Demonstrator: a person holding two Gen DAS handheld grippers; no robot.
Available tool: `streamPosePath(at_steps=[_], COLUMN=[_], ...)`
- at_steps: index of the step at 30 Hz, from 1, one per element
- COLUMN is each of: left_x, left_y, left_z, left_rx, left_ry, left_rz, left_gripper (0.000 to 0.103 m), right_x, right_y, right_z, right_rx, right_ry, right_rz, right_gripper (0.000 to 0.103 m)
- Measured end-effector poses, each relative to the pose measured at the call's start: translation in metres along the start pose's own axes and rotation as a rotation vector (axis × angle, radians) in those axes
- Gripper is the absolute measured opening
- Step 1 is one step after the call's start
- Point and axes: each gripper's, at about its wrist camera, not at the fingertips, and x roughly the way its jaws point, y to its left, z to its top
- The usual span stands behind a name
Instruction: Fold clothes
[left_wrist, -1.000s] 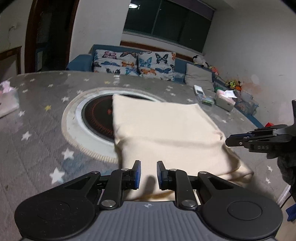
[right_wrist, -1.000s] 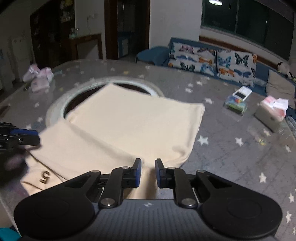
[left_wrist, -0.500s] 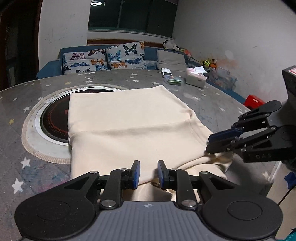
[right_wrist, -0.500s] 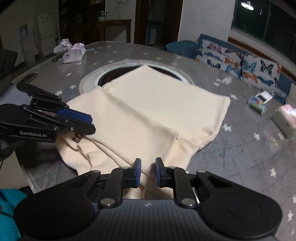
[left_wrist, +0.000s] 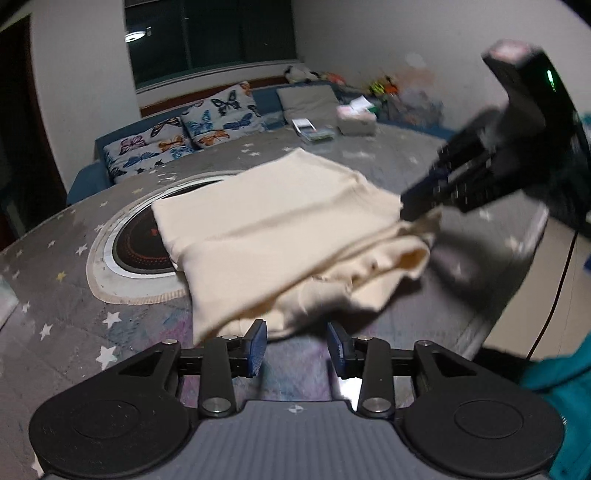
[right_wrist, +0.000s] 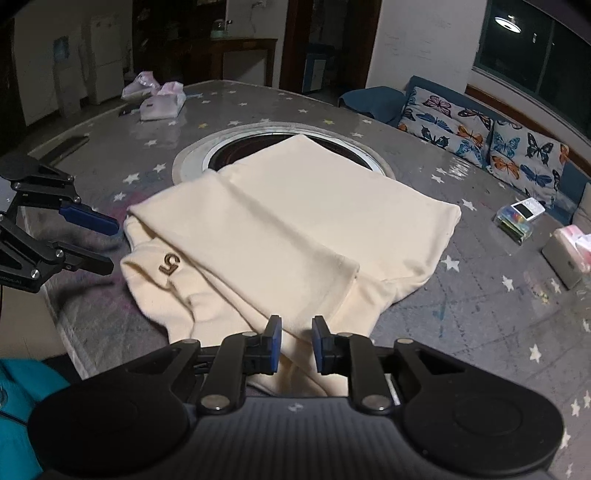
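A cream garment (left_wrist: 280, 221) lies folded on the grey star-patterned table, partly over a round inset. It shows in the right wrist view (right_wrist: 295, 229) with a small "5" logo near its near left corner. My left gripper (left_wrist: 296, 347) is open and empty, just in front of the garment's near edge; it also shows in the right wrist view (right_wrist: 86, 240), left of the garment. My right gripper (right_wrist: 296, 345) stands with its jaws apart over the garment's near edge, holding nothing. In the left wrist view it (left_wrist: 424, 203) is blurred at the garment's right corner.
The round inset (right_wrist: 229, 147) sits in the table's middle. Tissue packs (right_wrist: 162, 103) lie at the far left. A small box (right_wrist: 517, 218) and a tissue box (right_wrist: 569, 254) lie at the right. A sofa with butterfly cushions (left_wrist: 184, 136) stands behind. The table edge is close.
My left gripper has opened wider and swung left around the garment's corner. My right gripper has moved to the garment's near edge, and the near edge looks lifted and rumpled.
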Motion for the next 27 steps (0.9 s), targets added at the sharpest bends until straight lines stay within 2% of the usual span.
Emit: streamPosePath(at_steps=[6,8,9,11,14,16,19,23,26,27], left_x=[0.017,0.022,0.024,0.026,0.024,0.026,0.036,0.051,0.056,0.055], left_y=[-0.023,-0.026,-0.025,-0.021,-0.009,0.000,0.013,0.022,0.027,0.028], left_z=[-0.001,0.001,0.003,0.007,0.020,0.031,0.044,0.054,0.055,0.054], left_rx=[0.150,0.173,0.165,0.148,0.104,0.056,-0.005,-0.041,-0.059,-0.062], left_ry=[-0.070,-0.085,-0.089,-0.100,-0.127,-0.130,-0.121,-0.097,-0.087,-0.088], left_rz=[0.053,0.054,0.049,0.042,0.032,0.015,-0.016,-0.038,-0.048,-0.050], left_gripper=[0.039,0.031,0.019,0.012,0.010,0.009,0.009,0.009,0.010,0.010], right_x=[-0.005,-0.008,-0.009,-0.012,-0.016,-0.018,-0.015,0.001,0.019,0.021], right_y=[0.007,0.009,0.011,0.014,0.020,0.024,0.033,0.039,0.034,0.031], right_z=[-0.003,-0.004,-0.005,-0.007,-0.009,-0.010,-0.012,-0.009,-0.004,-0.002], right_rx=[-0.033,-0.055,-0.070,-0.104,-0.159,-0.196,-0.267,-0.314,-0.290,-0.273], right_ry=[0.008,0.005,0.004,0.003,0.005,0.002,-0.017,-0.070,-0.056,-0.054], right_rz=[-0.006,-0.010,-0.012,-0.014,-0.006,0.001,-0.015,-0.041,-0.013,0.002], right_gripper=[0.027,0.030,0.035,0.037,0.041,0.051,0.055,0.054,0.037,0.025])
